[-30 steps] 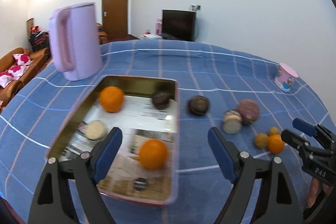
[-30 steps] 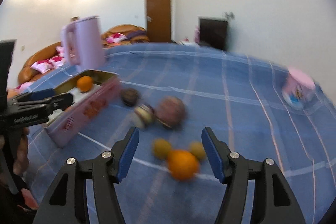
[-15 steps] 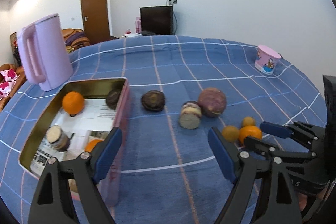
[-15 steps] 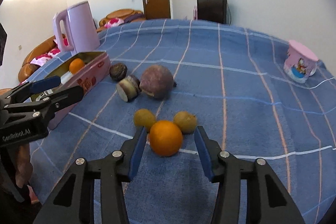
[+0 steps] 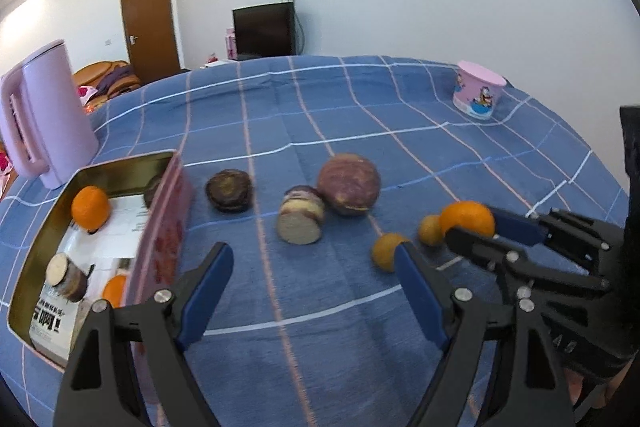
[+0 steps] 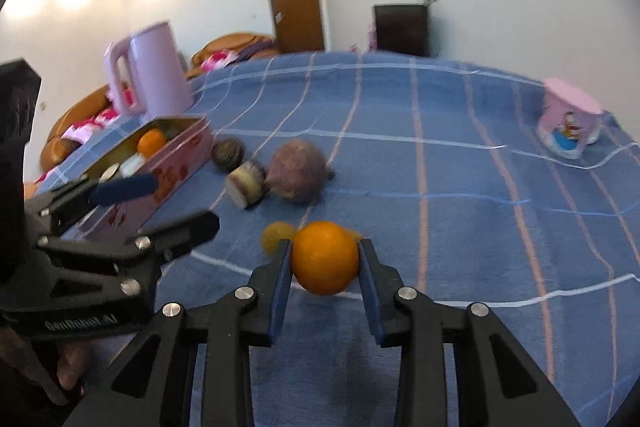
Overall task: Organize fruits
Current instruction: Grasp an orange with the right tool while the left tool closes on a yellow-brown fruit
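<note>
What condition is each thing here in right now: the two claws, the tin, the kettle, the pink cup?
Right gripper: shut on the orange.
Left gripper: open, empty.
Tin box: lidless, holding fruit.
Kettle: upright, lid shut.
Pink cup: upside down on the cloth.
Round purple fruit: whole.
Cut purple piece: on its side, pale face showing.

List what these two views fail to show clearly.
- Left wrist view: the tin near wall hides part of an orange inside.
- Right wrist view: the orange in the right gripper covers most of a small yellow fruit.
- Right wrist view: motion blur smears the cup.
</note>
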Motion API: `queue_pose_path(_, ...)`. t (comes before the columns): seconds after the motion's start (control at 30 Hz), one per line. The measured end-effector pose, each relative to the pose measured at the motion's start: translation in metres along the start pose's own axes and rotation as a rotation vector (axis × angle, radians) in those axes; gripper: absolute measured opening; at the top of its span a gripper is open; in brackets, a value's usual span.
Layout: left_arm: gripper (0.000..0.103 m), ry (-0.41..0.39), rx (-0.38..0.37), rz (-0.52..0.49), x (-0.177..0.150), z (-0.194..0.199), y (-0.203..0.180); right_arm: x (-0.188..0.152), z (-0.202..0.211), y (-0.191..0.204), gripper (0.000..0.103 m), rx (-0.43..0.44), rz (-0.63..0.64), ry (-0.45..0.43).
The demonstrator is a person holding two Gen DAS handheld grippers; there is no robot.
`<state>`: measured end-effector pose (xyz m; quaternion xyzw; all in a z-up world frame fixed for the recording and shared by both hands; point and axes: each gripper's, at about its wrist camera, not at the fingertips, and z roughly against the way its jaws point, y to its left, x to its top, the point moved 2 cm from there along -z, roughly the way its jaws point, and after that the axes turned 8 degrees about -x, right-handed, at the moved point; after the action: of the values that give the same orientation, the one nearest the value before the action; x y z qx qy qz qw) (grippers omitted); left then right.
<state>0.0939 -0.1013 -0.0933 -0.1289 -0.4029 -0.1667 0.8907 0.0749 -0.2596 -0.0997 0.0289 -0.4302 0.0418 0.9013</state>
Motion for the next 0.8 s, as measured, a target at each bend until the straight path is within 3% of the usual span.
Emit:
queue_pose_path(0.17,0.066,0.058,-0.052,-0.031,0.004,-0.019,-0.019,0.002,-0.001,-0.022,0.034,-0.029,-0.089,0.007)
queue_pose_path(0.2,0.059,0.070,-0.061,-0.032,0.004,-0.023,-0.021,0.001,-0.001,-0.024,0.034,-0.029,-0.100,0.007)
queue_pose_path(0.37,0.054,0.132,-0.103,-0.042,0.006,-0.040,-0.032,-0.001,0.000,-0.037,0.034,-0.011,-0.158,0.008)
queue_pose_path(0.43,0.041,0.171,-0.130,-0.025,0.005,-0.049,-0.033,-0.002,-0.001,-0.040,0.034,0.001,-0.169,0.018)
queue_pose_path(0.53,0.032,0.176,-0.146,-0.007,0.006,-0.051,-0.032,-0.001,-0.002,-0.038,0.034,0.010,-0.165,0.023)
queue_pose_path(0.8,0.032,0.120,-0.137,0.015,0.006,-0.040,-0.025,-0.002,0.005,-0.037,0.034,0.017,-0.155,-0.015)
